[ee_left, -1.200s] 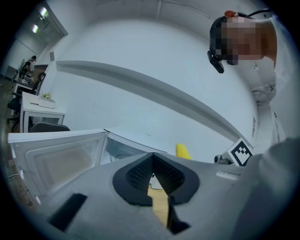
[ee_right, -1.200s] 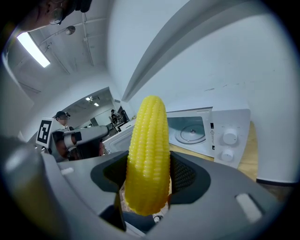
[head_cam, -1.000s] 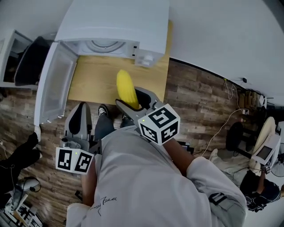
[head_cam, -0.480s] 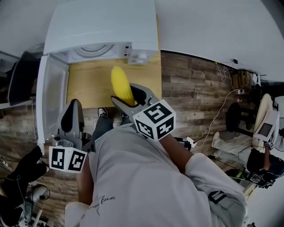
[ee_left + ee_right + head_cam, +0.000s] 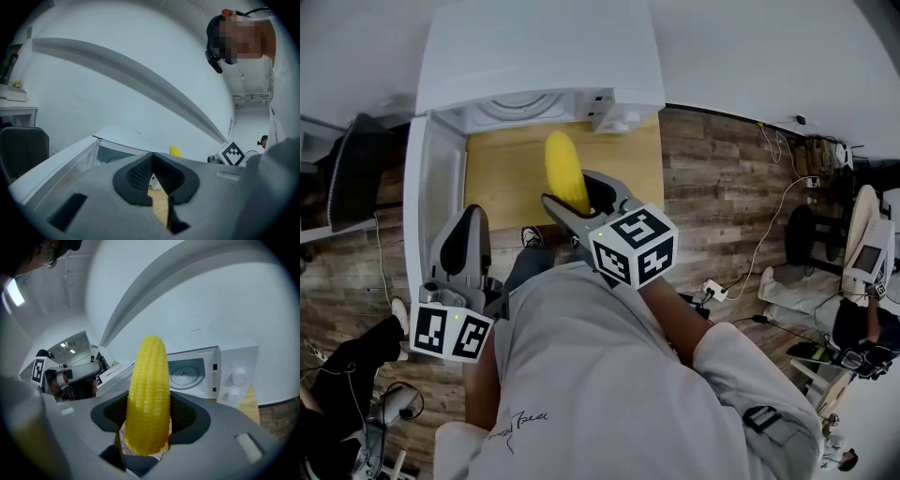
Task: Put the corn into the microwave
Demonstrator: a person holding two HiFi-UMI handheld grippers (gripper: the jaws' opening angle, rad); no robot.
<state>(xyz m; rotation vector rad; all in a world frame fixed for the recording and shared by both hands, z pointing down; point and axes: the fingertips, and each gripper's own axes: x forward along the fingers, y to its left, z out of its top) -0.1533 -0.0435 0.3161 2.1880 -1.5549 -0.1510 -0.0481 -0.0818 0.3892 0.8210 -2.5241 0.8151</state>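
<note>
Beneath microwave (image 5: 544, 56), wooden table (image 5: 506, 187); plank floor (image 5: 722, 178).

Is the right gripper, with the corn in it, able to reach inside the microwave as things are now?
Probably yes. The microwave door stands swung open to the left, the turntable shows inside, and nothing visible stands between the opening and the corn held in the right gripper.

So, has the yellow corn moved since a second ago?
Yes. The corn, gripped by the right hand-held gripper, has come closer to the open microwave: less of the wooden table shows between its tip and the microwave's front.
</note>
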